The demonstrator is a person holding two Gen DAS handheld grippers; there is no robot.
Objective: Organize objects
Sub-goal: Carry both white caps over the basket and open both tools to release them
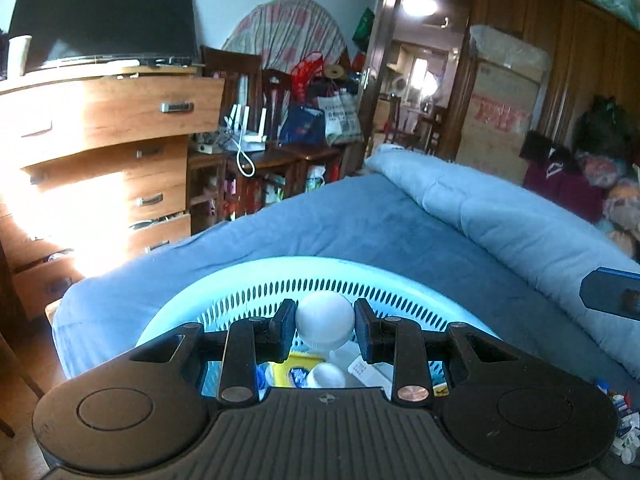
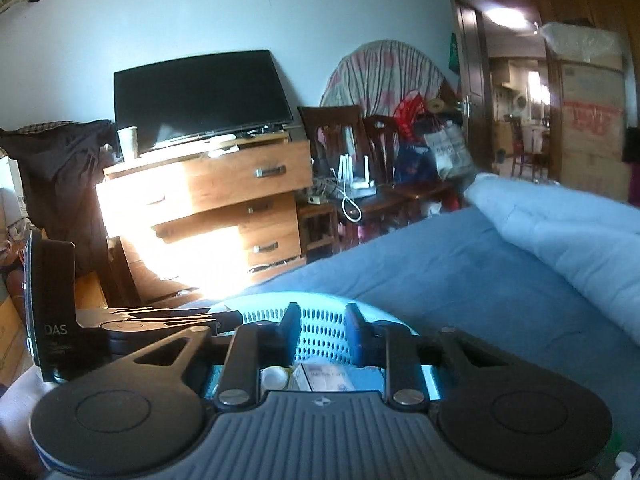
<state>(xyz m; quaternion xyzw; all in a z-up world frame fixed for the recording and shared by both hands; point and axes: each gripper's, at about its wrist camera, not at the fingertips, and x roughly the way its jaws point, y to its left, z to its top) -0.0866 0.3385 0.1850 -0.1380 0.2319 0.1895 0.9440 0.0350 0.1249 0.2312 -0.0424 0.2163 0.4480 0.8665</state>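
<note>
Held in my left tongs (image 1: 325,330), a white bottle (image 1: 325,322) hangs over the blue basket (image 1: 224,280) on the bed (image 1: 360,224); right tongs (image 2: 323,330) nearly closed, empty. Several items already lie inside; small bottles (image 1: 624,436) remain at near right.

A matt white plastic bottle (image 1: 325,322) sits above a pale glossy plastic basket (image 1: 256,280) with slotted walls at lower centre, on a soft matt blue cloth sheet (image 1: 360,232), with a grained wood dresser (image 1: 108,120) bearing metal handles at left, beneath a glossy black screen (image 1: 104,16).
</note>
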